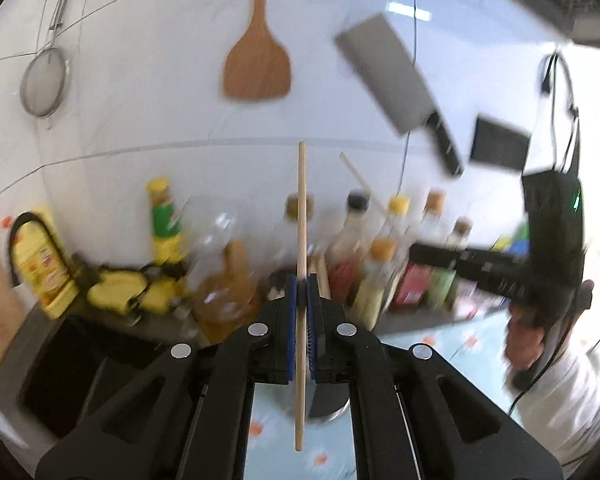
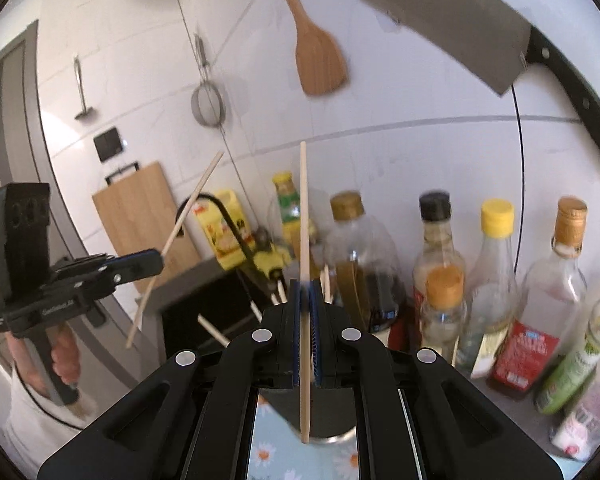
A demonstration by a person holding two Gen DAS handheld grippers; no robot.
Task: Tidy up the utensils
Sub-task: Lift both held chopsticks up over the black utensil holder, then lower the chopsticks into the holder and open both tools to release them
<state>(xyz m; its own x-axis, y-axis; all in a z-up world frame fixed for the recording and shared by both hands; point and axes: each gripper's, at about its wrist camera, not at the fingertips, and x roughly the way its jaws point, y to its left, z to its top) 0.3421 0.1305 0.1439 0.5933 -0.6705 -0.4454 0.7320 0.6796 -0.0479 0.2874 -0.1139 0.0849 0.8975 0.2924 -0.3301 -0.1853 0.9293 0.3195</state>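
The left gripper (image 1: 301, 292) is clamped on a wooden chopstick (image 1: 300, 280), its blue pads (image 1: 292, 300) pressed against the stick from both sides; the stick stands nearly upright, one end above the fingers against the white tiled wall (image 1: 140, 120), the other hanging below them over a flowered tablecloth (image 1: 440, 344). The right gripper (image 2: 306, 300) pinches a second chopstick (image 2: 304, 280) in the same manner, closed hard on it, upright too.

The left wrist view catches the right gripper from outside at the far right, its black body gripped by a hand (image 1: 526, 344) with a white sleeve (image 1: 572, 408) below, its chopstick slanting up and left from the fingers; this view is blurred (the bottles smear together). The right wrist view returns the favour, showing the left gripper at the left edge with its chopstick tilted, and a hand (image 2: 62, 356) on the handle.

Only the right wrist view shows the wooden cutting board (image 2: 140, 216) leaning on the wall, the dark wall switch (image 2: 109, 144), and a row of bottles (image 2: 440, 264) sharply enough to separate; it also shows more chopsticks (image 2: 212, 332) poking up around a dark cylindrical holder (image 2: 320, 420) just under the fingers. Both views show the wooden spatula (image 1: 258, 68), the cleaver (image 1: 384, 80) and the mesh strainer (image 1: 44, 84) hanging on the wall, and the yellow oil jug (image 1: 44, 264).
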